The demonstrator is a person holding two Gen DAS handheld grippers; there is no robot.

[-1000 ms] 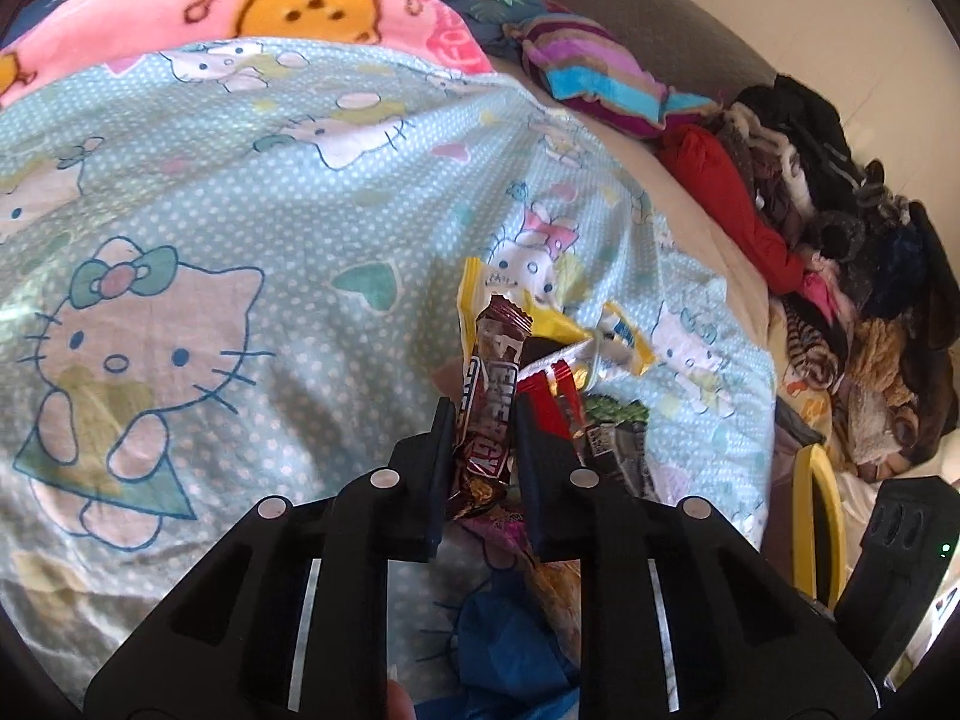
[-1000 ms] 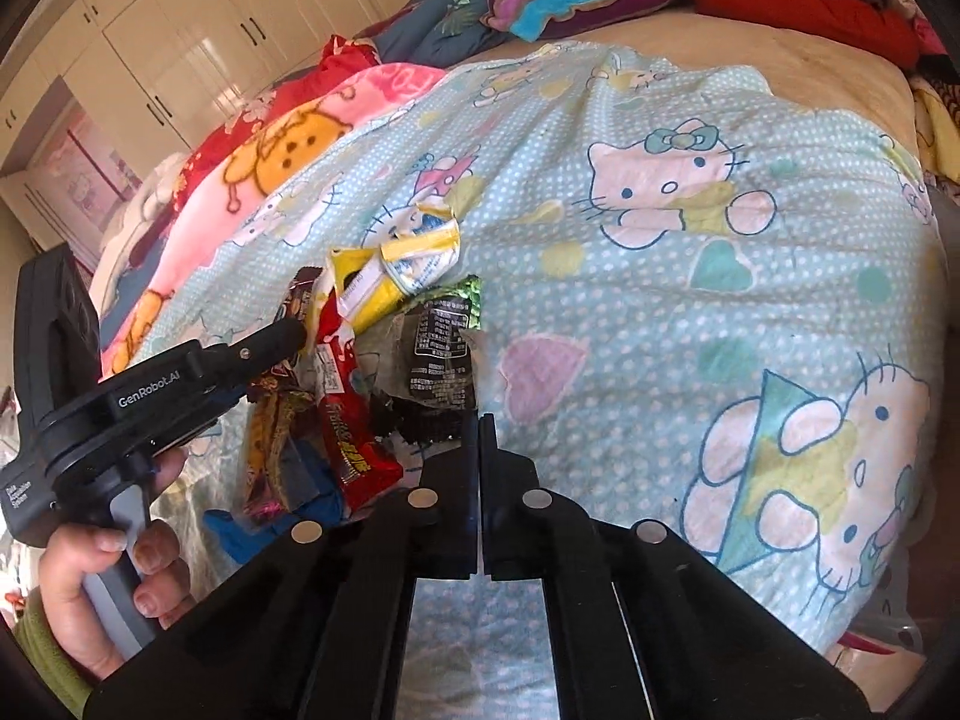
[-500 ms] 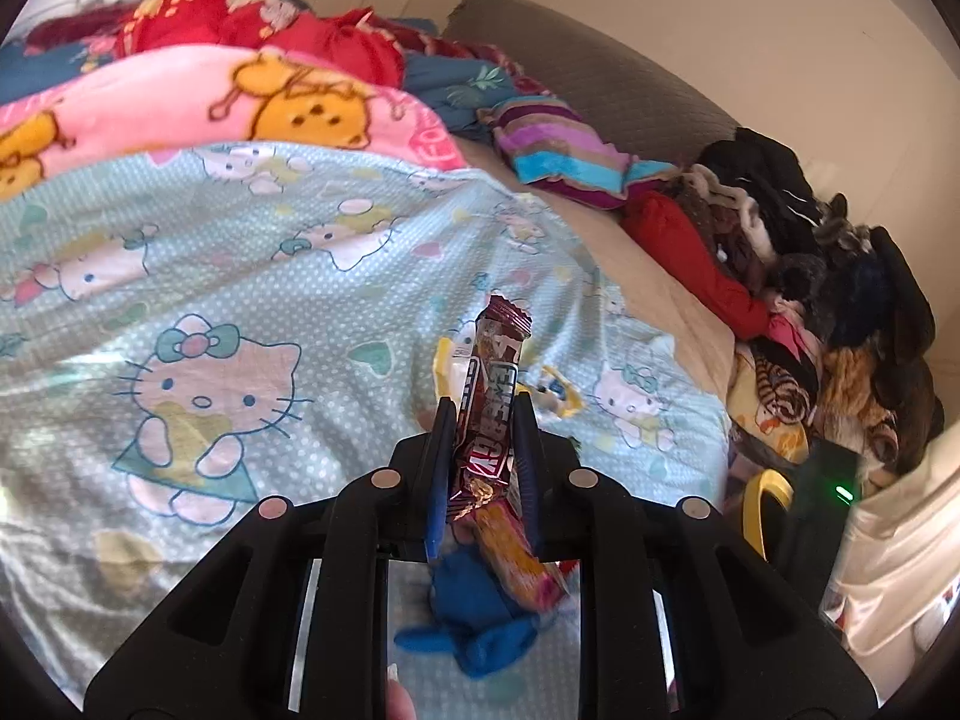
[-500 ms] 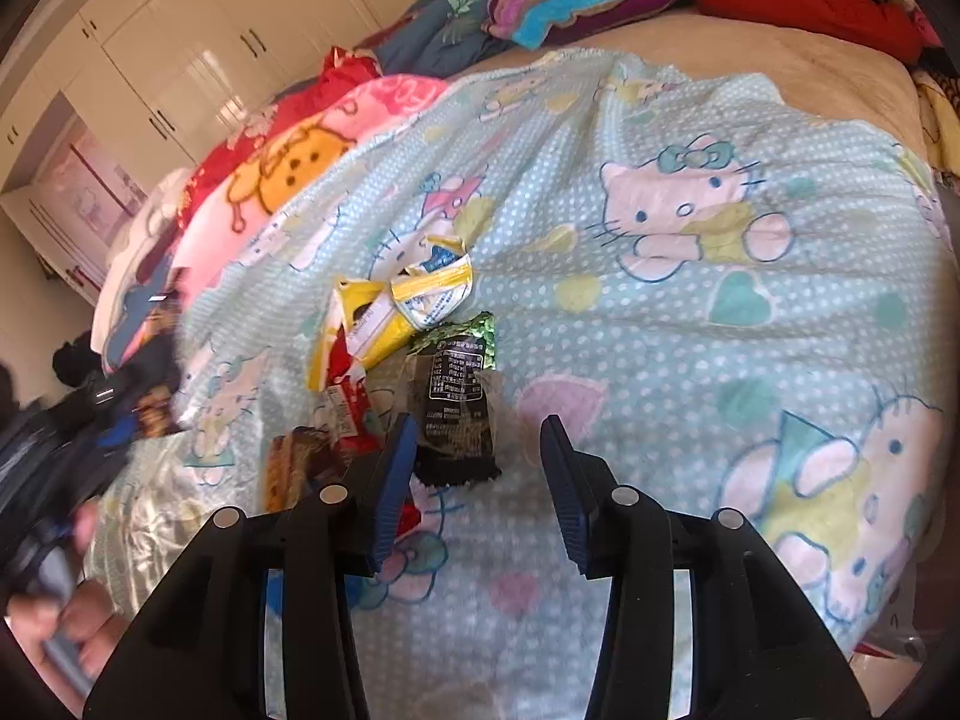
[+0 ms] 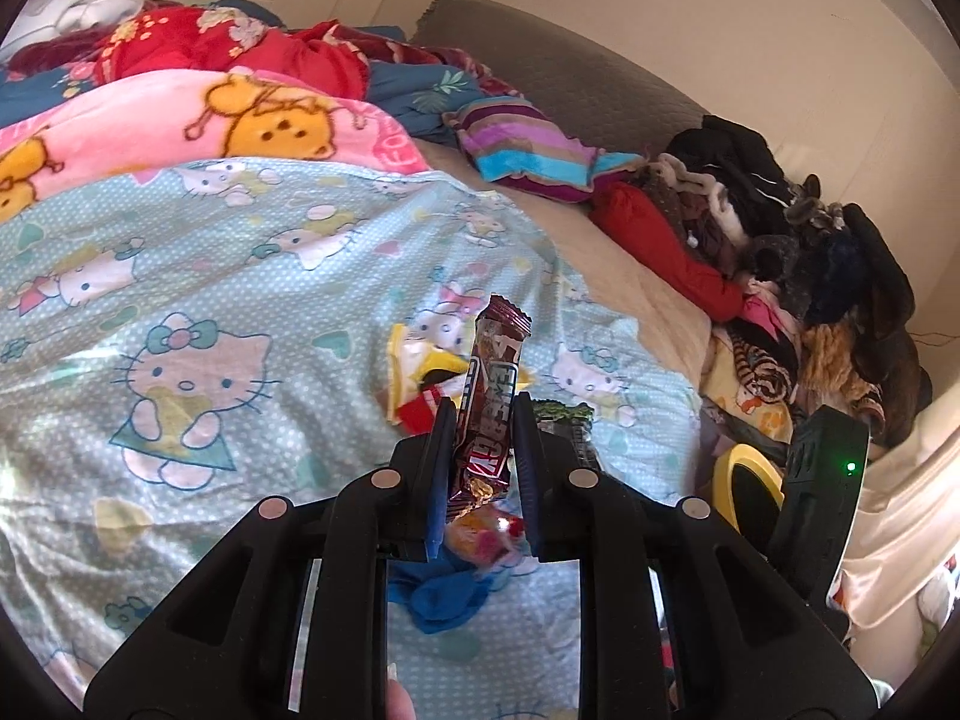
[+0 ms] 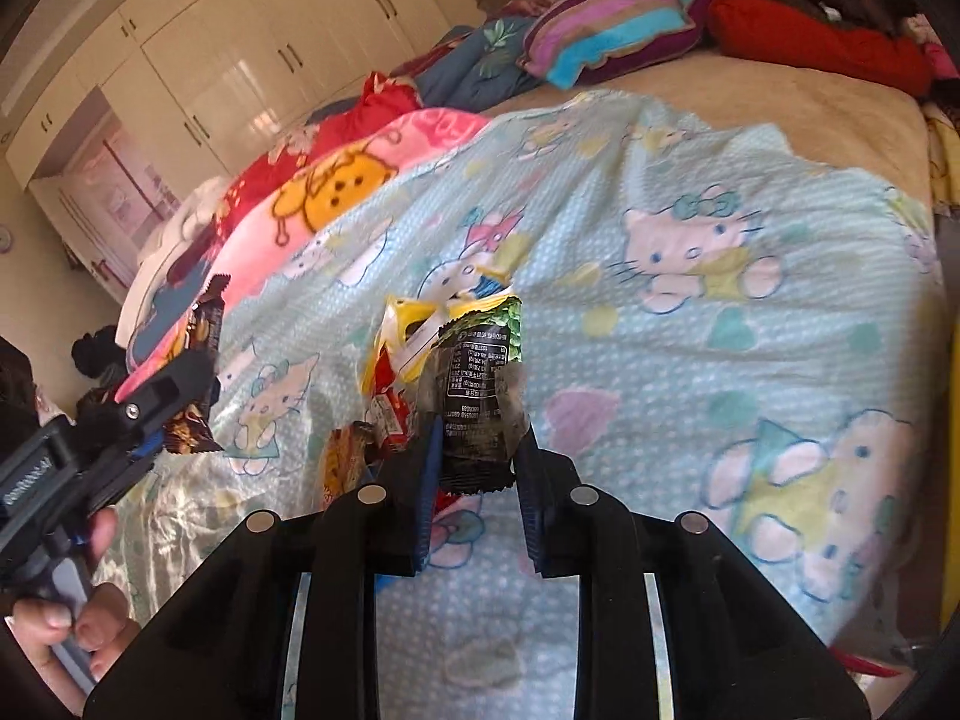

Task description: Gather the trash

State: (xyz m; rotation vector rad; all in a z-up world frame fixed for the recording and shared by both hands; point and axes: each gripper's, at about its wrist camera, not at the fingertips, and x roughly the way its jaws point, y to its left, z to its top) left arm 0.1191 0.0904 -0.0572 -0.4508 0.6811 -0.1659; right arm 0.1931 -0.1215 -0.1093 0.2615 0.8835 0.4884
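Observation:
My left gripper is shut on a brown energy-bar wrapper and holds it above the bed; it also shows at the left of the right wrist view. My right gripper is shut on a black-and-green snack wrapper, lifted off the blanket. Under them lies a small pile: a yellow wrapper, a red wrapper, an orange wrapper and a blue wrapper.
A Hello Kitty blanket covers the bed, with a pink blanket behind. A striped pillow and a heap of clothes lie far right. A yellow-rimmed bin stands at the bed's right edge.
My left gripper has lifted the energy-bar wrapper up off the pile. My right gripper opened, moved onto the black-and-green wrapper, closed on it and raised it.

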